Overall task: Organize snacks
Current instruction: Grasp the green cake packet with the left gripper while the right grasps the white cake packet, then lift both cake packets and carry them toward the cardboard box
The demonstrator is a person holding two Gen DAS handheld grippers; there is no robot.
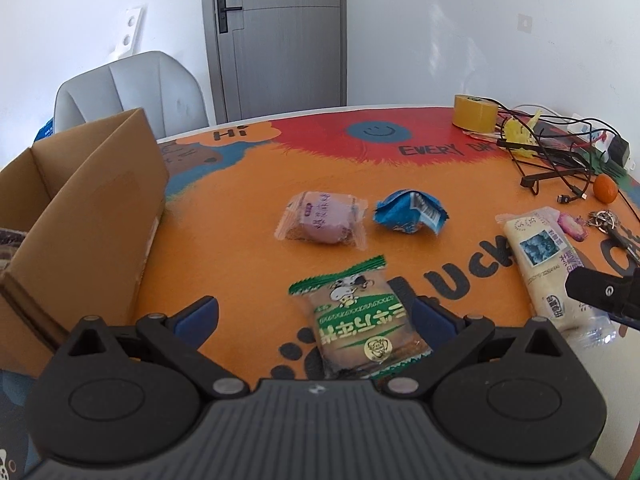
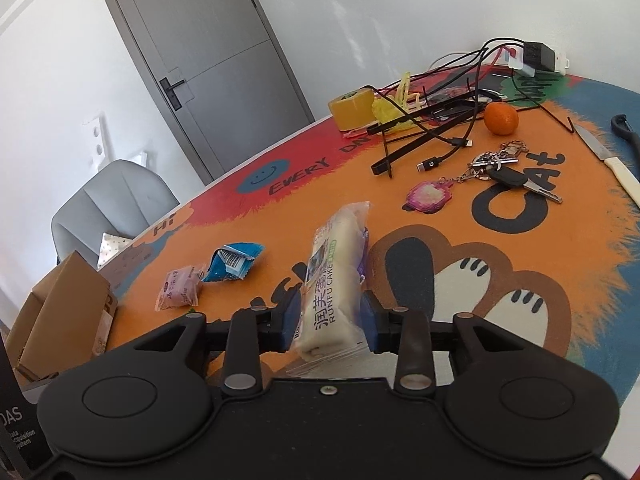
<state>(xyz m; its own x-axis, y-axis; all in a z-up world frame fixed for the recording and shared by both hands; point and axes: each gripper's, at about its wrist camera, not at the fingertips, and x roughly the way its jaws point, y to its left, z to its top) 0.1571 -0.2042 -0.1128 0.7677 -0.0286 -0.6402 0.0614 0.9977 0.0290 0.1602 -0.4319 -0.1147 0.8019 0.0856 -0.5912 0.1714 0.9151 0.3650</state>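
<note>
My left gripper [image 1: 314, 316] is open over the orange mat. A green-and-brown snack pack [image 1: 356, 320] lies between its blue fingers, close to the right one. A purple snack [image 1: 324, 220] and a blue crumpled packet [image 1: 410, 210] lie farther off. My right gripper [image 2: 330, 320] is shut on a long white cake pack [image 2: 336, 276], gripping its near end; the same pack shows in the left wrist view [image 1: 548, 264]. The purple snack [image 2: 180, 286] and blue packet [image 2: 232, 264] lie to its left. An open cardboard box [image 1: 80, 208] stands at the left.
A yellow tape roll [image 2: 352, 108], tangled cables [image 2: 440, 120], an orange fruit [image 2: 501, 118], keys [image 2: 504, 172], a pink keychain [image 2: 429, 196] and a knife [image 2: 608, 156] lie at the back right. A grey chair [image 1: 132, 88] stands behind the box.
</note>
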